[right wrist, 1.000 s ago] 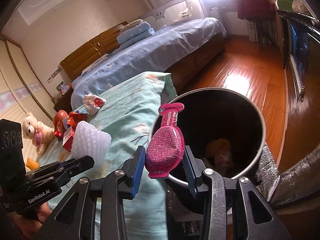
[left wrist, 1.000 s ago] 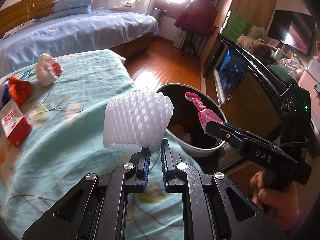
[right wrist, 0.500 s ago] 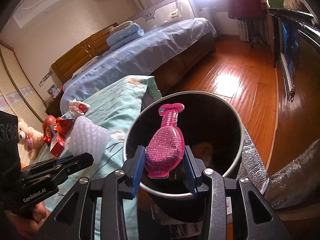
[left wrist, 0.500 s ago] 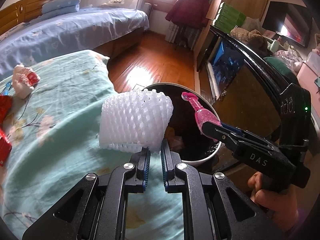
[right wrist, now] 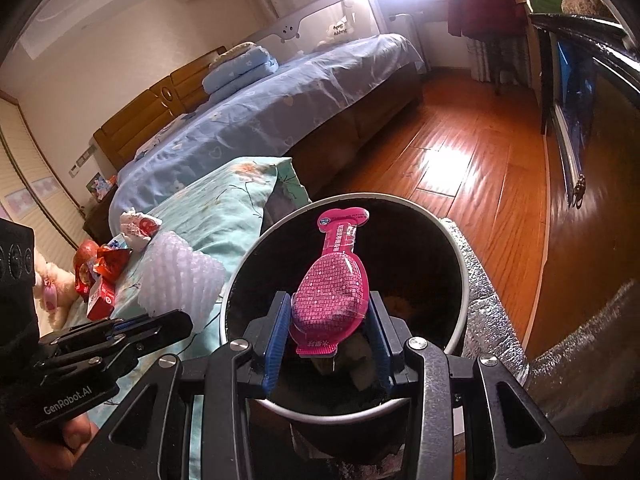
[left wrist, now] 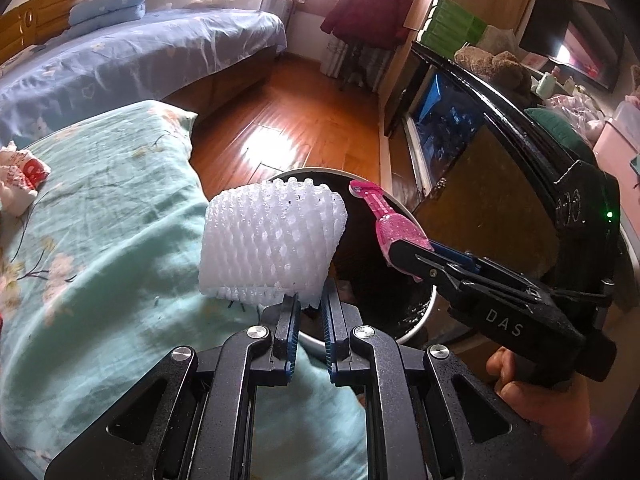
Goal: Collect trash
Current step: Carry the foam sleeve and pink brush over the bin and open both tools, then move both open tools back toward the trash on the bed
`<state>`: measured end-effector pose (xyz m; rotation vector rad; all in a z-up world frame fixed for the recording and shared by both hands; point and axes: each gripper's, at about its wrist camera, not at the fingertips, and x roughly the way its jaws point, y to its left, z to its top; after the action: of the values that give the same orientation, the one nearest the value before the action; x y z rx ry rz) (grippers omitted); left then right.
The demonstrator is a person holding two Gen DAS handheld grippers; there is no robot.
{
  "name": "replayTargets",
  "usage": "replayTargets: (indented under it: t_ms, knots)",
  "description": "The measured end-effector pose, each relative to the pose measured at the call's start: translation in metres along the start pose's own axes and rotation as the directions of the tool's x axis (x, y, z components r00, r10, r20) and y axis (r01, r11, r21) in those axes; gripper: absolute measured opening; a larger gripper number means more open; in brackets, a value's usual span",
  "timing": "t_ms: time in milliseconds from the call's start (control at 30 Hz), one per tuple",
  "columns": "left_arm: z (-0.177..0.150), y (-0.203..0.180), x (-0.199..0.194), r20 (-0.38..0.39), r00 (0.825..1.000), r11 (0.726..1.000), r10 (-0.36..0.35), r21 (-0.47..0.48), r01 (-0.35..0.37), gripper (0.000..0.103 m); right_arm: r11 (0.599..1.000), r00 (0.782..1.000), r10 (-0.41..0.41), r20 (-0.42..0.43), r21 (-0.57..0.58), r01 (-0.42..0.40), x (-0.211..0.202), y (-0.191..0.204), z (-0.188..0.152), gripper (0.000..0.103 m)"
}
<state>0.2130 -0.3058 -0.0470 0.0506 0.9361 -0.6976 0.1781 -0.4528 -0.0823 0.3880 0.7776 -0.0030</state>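
My left gripper is shut on the bottom edge of a white foam fruit net, held over the near rim of the round black trash bin. My right gripper is shut on a pink bulb-shaped sachet, upright above the bin's dark opening. In the left wrist view the pink sachet juts from the right gripper over the bin. In the right wrist view the foam net hangs just left of the bin. Some scraps lie at the bin's bottom.
A teal flowered bedcover lies left of the bin, with a crumpled white-red wrapper and red packets on it. A blue bed, wooden floor and dark cabinet surround the bin. Silver foil lies right of it.
Both grippers have shifted toward the bin: the foam net now overlaps its rim, and the pink sachet has gone from the bin's left edge to over its opening. Grips are unchanged.
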Motion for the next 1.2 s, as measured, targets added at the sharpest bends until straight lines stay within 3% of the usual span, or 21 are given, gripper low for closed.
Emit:
replayTargets:
  t_ms: [300,400,467,633,733,1200]
  knots:
    - [0.002,0.002,0.008,-0.014,1.000,1.000,-0.008,0.002,0.008,0.013,1.000,1.000,-0.007,-0.004,0.008,0.007,0.004,-0.009,0.005,0.039]
    - [0.002,0.004,0.006,-0.012,1.000,1.000,0.001,-0.008,-0.001,0.035,1.000,1.000,-0.004,-0.012,0.017,0.005,0.006,-0.011,0.007,0.040]
    - [0.000,0.007,0.002,0.002,1.000,1.000,0.014,-0.021,-0.014,0.056,0.999,1.000,0.002,-0.014,0.034,-0.002,0.007,-0.014,0.008,0.042]
    - [-0.010,0.025,-0.008,0.012,1.000,0.997,0.027,-0.071,-0.026,0.060,0.999,1.000,0.001,0.000,0.054,-0.001,0.006,-0.014,0.008,0.063]
    - [-0.019,0.036,-0.013,0.010,0.999,0.994,0.037,-0.102,-0.036,0.060,0.998,1.000,0.012,0.005,0.057,-0.012,0.005,-0.010,0.006,0.069]
    - [-0.065,0.098,-0.070,0.055,0.988,0.965,0.144,-0.230,-0.127,0.060,0.995,0.995,0.102,-0.017,-0.008,-0.102,0.009,0.048,-0.009,0.075]
